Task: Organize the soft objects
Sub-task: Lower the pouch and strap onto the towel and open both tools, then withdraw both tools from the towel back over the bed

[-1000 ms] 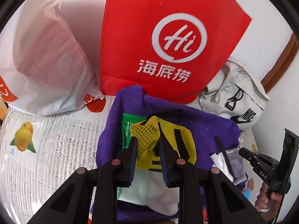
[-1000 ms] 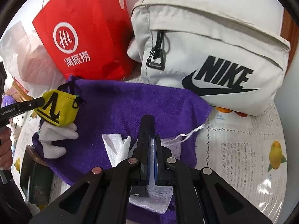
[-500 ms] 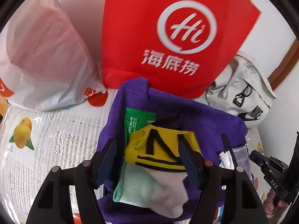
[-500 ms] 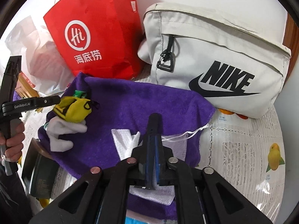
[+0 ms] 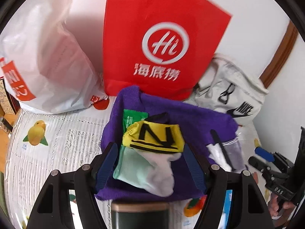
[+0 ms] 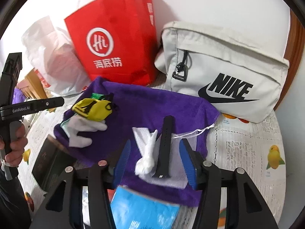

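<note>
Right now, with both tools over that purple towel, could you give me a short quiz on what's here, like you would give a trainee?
1. True or false: the yellow pouch lies on the purple towel.
2. What stands right behind the towel? A) red bag B) blue bucket C) wooden chair
3. What black thing lies between the right gripper's jaws?

Key:
1. True; it also overlaps a white sock.
2. A.
3. A black strap, beside a white cloth; the jaws have just opened and do not touch it.

Bright, even indoor light; slight motion blur throughout, heavy fisheye bending and black vignette at the edges.
</note>
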Tool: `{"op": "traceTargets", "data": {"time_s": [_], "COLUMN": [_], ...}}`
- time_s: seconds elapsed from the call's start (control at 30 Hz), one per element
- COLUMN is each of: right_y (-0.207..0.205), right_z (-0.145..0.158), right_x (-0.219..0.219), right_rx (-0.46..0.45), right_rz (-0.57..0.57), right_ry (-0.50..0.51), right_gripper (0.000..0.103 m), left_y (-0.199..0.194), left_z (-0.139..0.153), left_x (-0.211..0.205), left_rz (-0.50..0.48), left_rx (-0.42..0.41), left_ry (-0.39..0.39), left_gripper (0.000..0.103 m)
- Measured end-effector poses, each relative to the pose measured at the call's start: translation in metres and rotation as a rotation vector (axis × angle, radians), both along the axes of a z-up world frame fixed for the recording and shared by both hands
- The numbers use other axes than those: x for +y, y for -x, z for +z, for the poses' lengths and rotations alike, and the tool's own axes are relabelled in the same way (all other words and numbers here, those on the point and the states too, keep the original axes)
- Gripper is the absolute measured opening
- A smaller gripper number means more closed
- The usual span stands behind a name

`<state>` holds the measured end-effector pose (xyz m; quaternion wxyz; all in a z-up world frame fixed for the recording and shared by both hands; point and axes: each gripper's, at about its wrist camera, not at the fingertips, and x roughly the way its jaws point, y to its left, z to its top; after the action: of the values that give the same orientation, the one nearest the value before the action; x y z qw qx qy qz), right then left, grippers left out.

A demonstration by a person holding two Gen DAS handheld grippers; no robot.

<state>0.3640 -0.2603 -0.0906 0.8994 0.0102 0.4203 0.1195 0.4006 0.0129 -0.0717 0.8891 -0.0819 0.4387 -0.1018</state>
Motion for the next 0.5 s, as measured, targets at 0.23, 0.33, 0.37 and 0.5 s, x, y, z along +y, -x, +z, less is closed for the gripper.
{"op": "traceTargets", "data": {"time_s": [0.23, 0.33, 0.37, 0.5], "right_y": [0.053, 0.077, 0.086, 0.129], "right_z": [0.012, 0.015, 0.016, 0.018], "right_x": [0.007, 0.008, 0.008, 0.012], "right_rx": [-0.038, -0.04, -0.04, -0.036], "right_rz": [-0.002, -0.006, -0.002, 0.031], "right_ry": [0.006, 0.001, -0.002, -0.03], "right_gripper": [0.062, 0.062, 0.062, 0.062], "left_y": [0.047, 0.073, 0.082, 0.116], "left_z": [0.017, 0.02, 0.02, 0.017], "left_x": [-0.006, -0.011, -0.012, -0.014], "left_rz": [-0.042, -0.067, -0.072, -0.095], "left_rx": [0.006, 0.027, 0.036, 0.053], "left_ry": [0.012, -0.019, -0.02, -0.031], "left_gripper": [0.07, 0.07, 0.07, 0.07]}}
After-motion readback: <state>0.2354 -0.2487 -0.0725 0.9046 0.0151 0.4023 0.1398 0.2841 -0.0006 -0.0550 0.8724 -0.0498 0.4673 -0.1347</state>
